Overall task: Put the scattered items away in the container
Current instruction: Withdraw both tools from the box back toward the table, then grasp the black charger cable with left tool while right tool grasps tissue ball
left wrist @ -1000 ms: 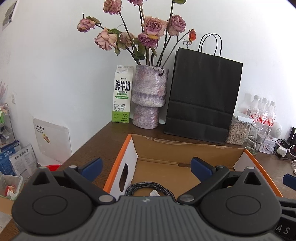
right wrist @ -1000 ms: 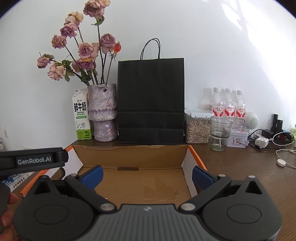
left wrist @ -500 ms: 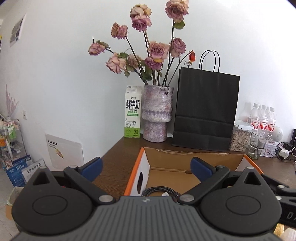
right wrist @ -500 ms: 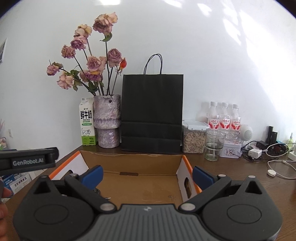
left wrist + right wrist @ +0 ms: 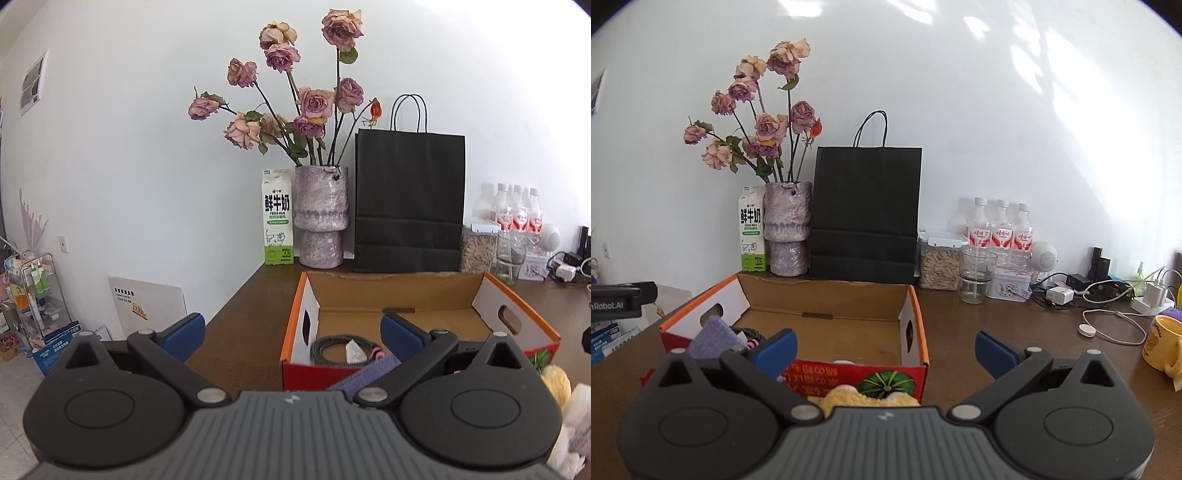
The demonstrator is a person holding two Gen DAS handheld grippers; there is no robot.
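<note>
The cardboard box (image 5: 399, 291) with an orange rim and red front stands on the brown table. In its left part lie a coiled braided cable (image 5: 327, 345), a small white piece (image 5: 355, 350) and a purple cloth (image 5: 371, 371) that leans on the front wall. My left gripper (image 5: 291, 332) is open and holds nothing, in front of the box's left corner. My right gripper (image 5: 886, 350) is open and holds nothing, facing the box (image 5: 827, 299) and its right front corner. A yellow fluffy item (image 5: 849, 397) lies on the table just before the box's front wall, under my right gripper. The purple cloth (image 5: 714, 338) shows at the left.
Behind the box stand a milk carton (image 5: 277, 218), a vase of dried roses (image 5: 320, 218), a black paper bag (image 5: 408, 203), a seed jar (image 5: 940, 264), a glass (image 5: 975, 275) and bottles (image 5: 999, 230). A yellow mug (image 5: 1161, 343) and white cables (image 5: 1108, 325) lie at the right.
Both grippers have drawn back from over the box. The box now sits farther off, with its red front wall, the purple cloth and the yellow fluffy item in sight.
</note>
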